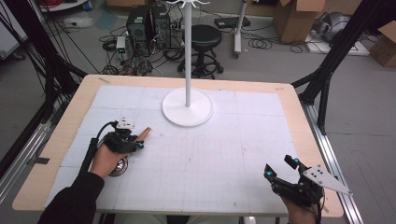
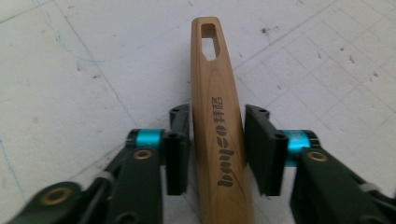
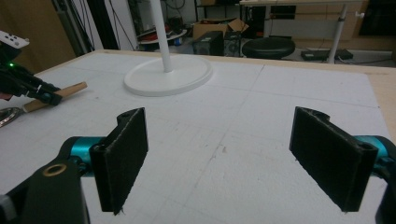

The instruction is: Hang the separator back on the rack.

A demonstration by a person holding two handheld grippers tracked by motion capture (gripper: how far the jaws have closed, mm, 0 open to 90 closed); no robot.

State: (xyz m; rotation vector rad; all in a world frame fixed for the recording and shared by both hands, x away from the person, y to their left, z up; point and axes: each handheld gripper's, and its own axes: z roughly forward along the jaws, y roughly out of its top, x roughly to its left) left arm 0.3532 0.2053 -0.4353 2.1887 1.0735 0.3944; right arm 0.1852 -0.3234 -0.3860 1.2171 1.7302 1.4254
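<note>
Smooth wooden handle (image 2: 218, 130), pale brown with visible grain, tapering to a rounded tip with an oblong hanging slot and dark printed lettering along its length; lying on the left side of the white gridded mat (image 1: 196, 158), tip pointing toward the table's middle. Framed by the left gripper (image 2: 218, 149), its flat black pads (image 2: 261, 149) narrowed around the handle; left pad against the wood or nearly so, right pad a sliver off, so cannot tell whether truly clamped. Shiny metal, rounded, peeking from under the left hand (image 1: 109, 158) at the handle's near end, blurred and mostly hidden. Mat scuffed, speckled, faintly lined in squares, laid over a light wooden tabletop (image 1: 299, 107) with rounded corners and a bare border all round. Broad open mat between the two grippers. Right gripper (image 1: 281, 169) at the near right corner, well apart from the handle, jaws spread wide, rectangular matte pads (image 3: 123, 154) with teal collars behind, nothing between them. White stand (image 1: 187, 105) at the far centre: flat round base, thin upright pole, near the handle's tip but apart from it. Beyond the table: grey floor, black stool (image 1: 205, 39), tangled cables, cardboard boxes (image 1: 296, 18), black frame legs at both sides.
</note>
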